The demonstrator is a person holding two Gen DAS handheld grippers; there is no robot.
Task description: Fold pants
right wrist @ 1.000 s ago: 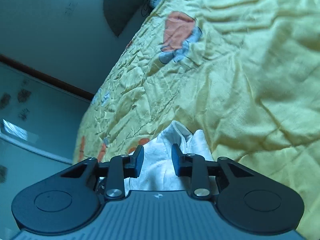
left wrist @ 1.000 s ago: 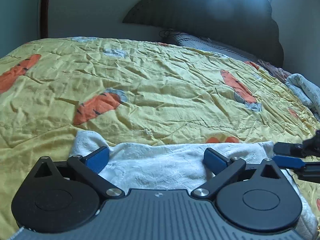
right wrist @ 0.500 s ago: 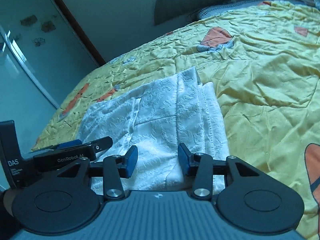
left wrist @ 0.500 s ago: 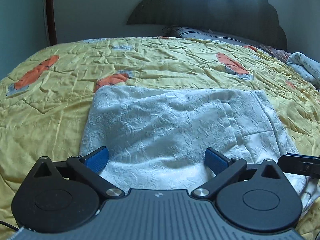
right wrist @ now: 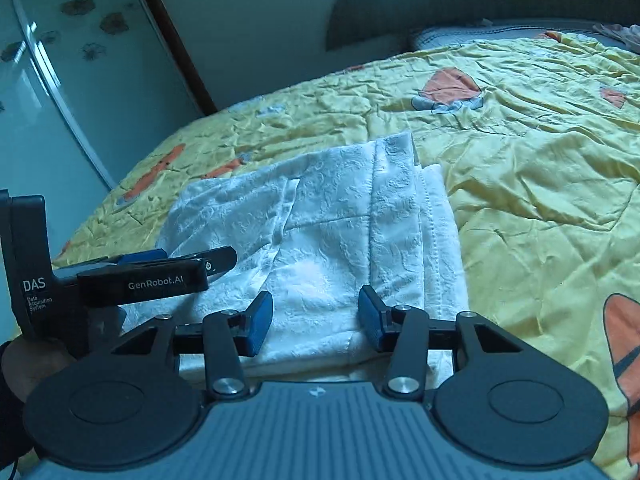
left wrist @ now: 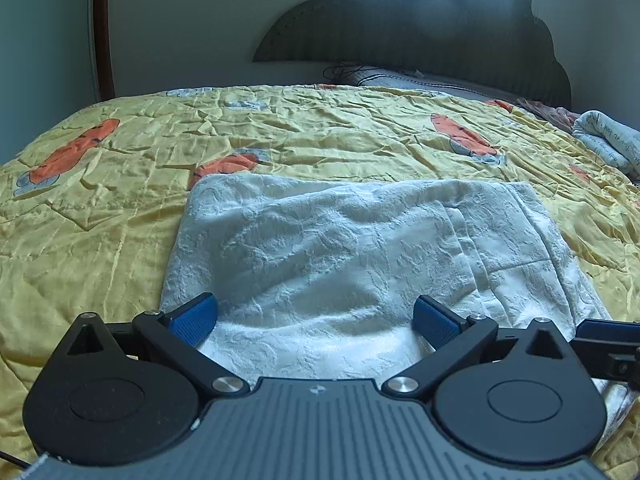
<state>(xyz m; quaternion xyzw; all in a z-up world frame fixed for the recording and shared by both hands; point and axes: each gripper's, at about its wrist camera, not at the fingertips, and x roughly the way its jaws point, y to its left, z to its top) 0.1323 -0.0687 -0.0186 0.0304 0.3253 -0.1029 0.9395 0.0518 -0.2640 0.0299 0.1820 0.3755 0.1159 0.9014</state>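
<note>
The white textured pants (left wrist: 352, 248) lie folded into a flat rectangle on the yellow bedspread (left wrist: 120, 208). They also show in the right wrist view (right wrist: 332, 232), with layered edges on their right side. My left gripper (left wrist: 314, 320) is wide open and empty, just above the pants' near edge. My right gripper (right wrist: 316, 320) is open and empty, above the near right part of the pants. The left gripper (right wrist: 180, 258) shows from the side in the right wrist view. A tip of the right gripper (left wrist: 608, 336) shows at the right edge of the left wrist view.
The yellow bedspread (right wrist: 540, 168) with orange carrot prints covers the bed. A dark headboard (left wrist: 420, 28) and a pillow (left wrist: 420, 80) stand at the far end. A rolled white cloth (left wrist: 612, 140) lies at the far right. A glass wardrobe door (right wrist: 48, 80) stands left of the bed.
Both grippers have pulled back and risen from the pants. The right gripper, narrow around the fabric a second ago, has opened wider. The pants now lie flat in full view.
</note>
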